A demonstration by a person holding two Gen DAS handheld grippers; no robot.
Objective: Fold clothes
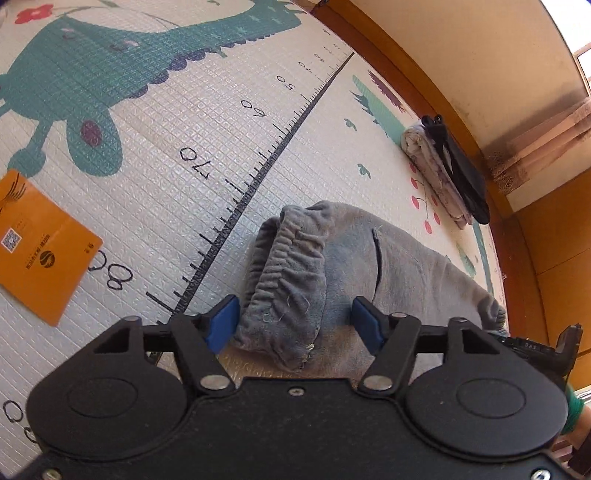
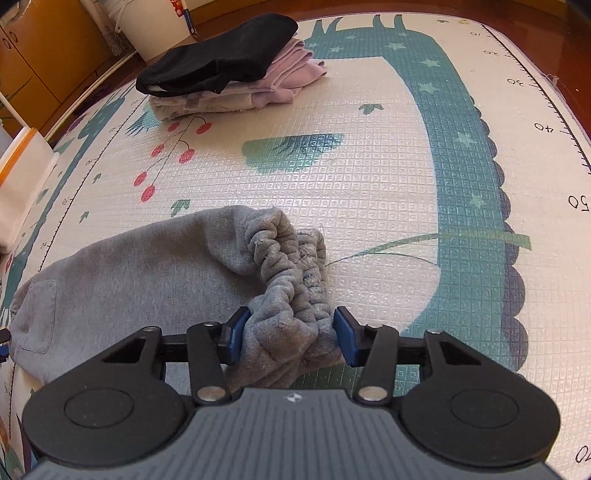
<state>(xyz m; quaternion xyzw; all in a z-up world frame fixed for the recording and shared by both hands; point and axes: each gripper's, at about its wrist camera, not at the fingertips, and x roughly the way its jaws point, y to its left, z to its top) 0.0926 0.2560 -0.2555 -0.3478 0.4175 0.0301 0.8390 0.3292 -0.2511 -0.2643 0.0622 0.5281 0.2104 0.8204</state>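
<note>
Grey sweatpants (image 1: pixel 388 258) lie crumpled on a patterned play mat (image 1: pixel 207 122). In the left wrist view their gathered elastic waistband (image 1: pixel 284 280) runs between the blue pads of my left gripper (image 1: pixel 293 326). That gripper stands open, with a gap on the right pad's side. In the right wrist view my right gripper (image 2: pixel 290 338) is shut on a bunched part of the waistband (image 2: pixel 291 280), and both pads press the cloth. The pants' body (image 2: pixel 122 280), with a patch pocket, trails off to the left on the mat (image 2: pixel 369 155).
A stack of folded clothes (image 2: pixel 229 74) (image 1: pixel 443 173), black on top of lilac and pale pieces, sits near the mat's far edge. An orange card (image 1: pixel 40 247) lies on the mat at left. A white bucket (image 2: pixel 155 26) and wooden cabinets (image 2: pixel 33 51) stand beyond the mat.
</note>
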